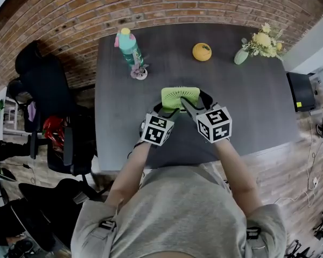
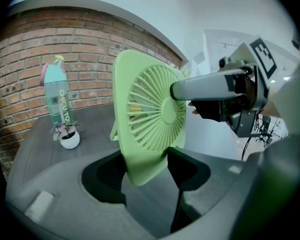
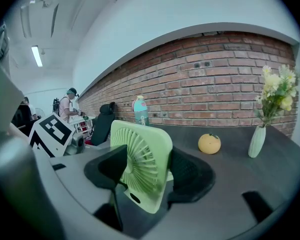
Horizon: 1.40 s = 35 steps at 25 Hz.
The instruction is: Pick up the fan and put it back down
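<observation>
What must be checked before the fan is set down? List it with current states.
1. Left gripper grips fan: ok, jaws shut on its lower corner.
2. Right gripper grips fan: ok, jaws clamp both faces.
3. Fan level: not ok, tilted.
4. Table near the fan bare: ok; bottle, orange and vase stand farther back.
5. Fan's base touching table: cannot tell.

Pale green fan (image 3: 142, 161) between black fingers (image 3: 190, 176); beyond them a teal, pink-capped bottle (image 3: 140, 111), a yellow-orange orange (image 3: 209, 143) and a red-brown brick wall (image 3: 230, 79).
</observation>
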{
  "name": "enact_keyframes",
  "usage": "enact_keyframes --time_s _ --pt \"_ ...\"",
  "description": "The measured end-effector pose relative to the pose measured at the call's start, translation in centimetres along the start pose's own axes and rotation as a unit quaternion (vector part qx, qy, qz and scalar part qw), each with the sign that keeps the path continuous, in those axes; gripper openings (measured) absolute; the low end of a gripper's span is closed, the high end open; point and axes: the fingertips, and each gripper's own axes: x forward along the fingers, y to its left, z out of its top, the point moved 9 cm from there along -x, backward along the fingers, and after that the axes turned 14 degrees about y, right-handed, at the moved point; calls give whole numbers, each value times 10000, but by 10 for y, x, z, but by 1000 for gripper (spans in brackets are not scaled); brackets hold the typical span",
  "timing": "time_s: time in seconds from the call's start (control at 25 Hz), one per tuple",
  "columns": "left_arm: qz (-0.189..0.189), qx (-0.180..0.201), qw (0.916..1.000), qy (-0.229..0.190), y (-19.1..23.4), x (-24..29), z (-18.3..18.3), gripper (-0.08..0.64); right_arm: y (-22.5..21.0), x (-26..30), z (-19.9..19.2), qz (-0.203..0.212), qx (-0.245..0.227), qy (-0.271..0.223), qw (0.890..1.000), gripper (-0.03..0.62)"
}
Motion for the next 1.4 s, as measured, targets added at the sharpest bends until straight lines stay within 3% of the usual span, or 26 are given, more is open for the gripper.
enact_keyframes --time_s 0.64,1.4 --pt "68 -51 9998 162 -57 60 42 264 -85 -24 -26 112 35 87 9999 261" --pt "184 -281 9981 517 -77 128 77 264 -161 -8 -41 272 1 418 9988 261"
